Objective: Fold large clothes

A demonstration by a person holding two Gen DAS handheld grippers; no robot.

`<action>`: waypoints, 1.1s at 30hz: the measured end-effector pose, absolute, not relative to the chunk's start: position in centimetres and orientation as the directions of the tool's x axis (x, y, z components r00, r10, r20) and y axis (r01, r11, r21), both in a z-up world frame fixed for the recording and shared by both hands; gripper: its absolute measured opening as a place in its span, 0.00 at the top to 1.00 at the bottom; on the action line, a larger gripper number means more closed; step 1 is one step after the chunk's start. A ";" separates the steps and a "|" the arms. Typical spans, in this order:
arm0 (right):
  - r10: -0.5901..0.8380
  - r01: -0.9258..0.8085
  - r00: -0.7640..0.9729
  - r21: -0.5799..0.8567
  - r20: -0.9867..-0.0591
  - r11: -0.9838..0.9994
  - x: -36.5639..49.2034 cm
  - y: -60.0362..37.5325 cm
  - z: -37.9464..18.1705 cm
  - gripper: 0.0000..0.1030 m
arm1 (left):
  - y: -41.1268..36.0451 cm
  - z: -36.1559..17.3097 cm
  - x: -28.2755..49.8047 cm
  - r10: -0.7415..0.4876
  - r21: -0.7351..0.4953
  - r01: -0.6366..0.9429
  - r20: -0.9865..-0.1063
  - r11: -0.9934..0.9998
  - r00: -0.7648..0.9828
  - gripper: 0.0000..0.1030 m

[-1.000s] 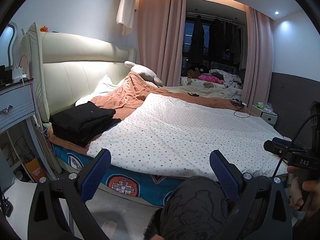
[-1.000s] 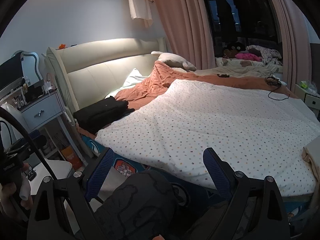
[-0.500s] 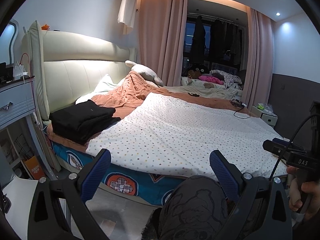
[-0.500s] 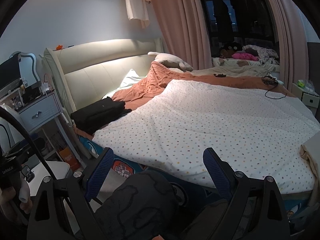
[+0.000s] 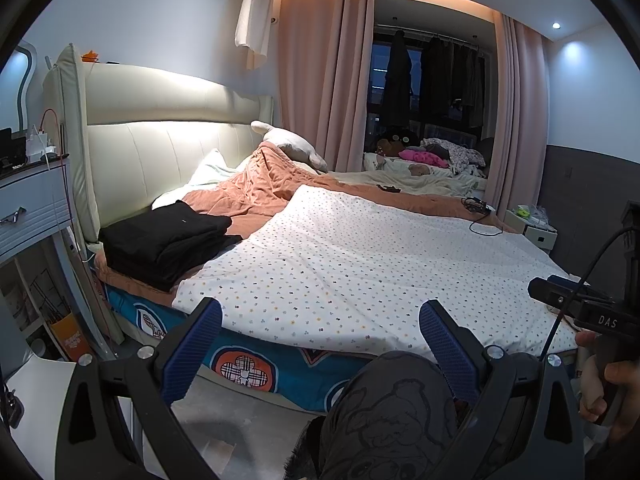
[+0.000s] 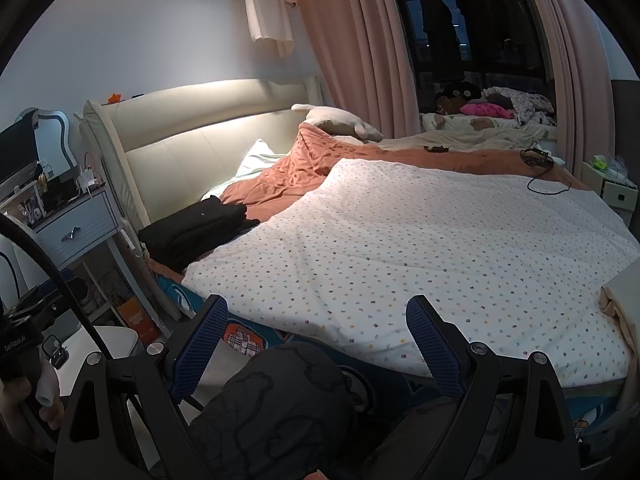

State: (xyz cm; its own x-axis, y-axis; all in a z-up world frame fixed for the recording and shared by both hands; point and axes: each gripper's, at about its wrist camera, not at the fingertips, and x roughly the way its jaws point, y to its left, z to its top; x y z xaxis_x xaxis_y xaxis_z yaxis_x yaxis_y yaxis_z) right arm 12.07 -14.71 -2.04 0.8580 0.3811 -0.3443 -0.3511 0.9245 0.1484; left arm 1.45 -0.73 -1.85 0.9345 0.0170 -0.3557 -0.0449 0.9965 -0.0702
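Bedroom, spotted sheet (image 5: 360, 264) ahead, both grippers (image 5: 320, 344) (image 6: 316, 336) tilted slightly down, jaws wide, empty

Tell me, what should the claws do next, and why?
Probably reach both forward to the near edge of the dotted sheet. The left claw and right claw are open and empty, short of the bed, and the sheet lies flat, unfolded.

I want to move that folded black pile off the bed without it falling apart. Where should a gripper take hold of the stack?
Probably at the folded black clothes' thick edge facing the bed's near side, low enough to pinch all layers. The stack lies flat by the headboard, its layered edges turned toward the open left gripper, so a level approach from this side looks easiest.
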 end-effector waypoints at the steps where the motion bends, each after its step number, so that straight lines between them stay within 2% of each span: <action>1: 0.381 -0.350 0.858 0.150 -0.345 0.924 12.1 -14.8 -2.0 0.12 | -0.7 -1.8 1.4 0.017 -0.069 -0.044 -0.356 0.997 0.934 0.02; 33: 0.378 -0.345 0.858 0.155 -0.347 0.926 11.9 -15.1 -1.7 0.12 | -0.4 -1.4 1.0 0.019 -0.063 -0.044 -0.350 0.997 0.937 0.02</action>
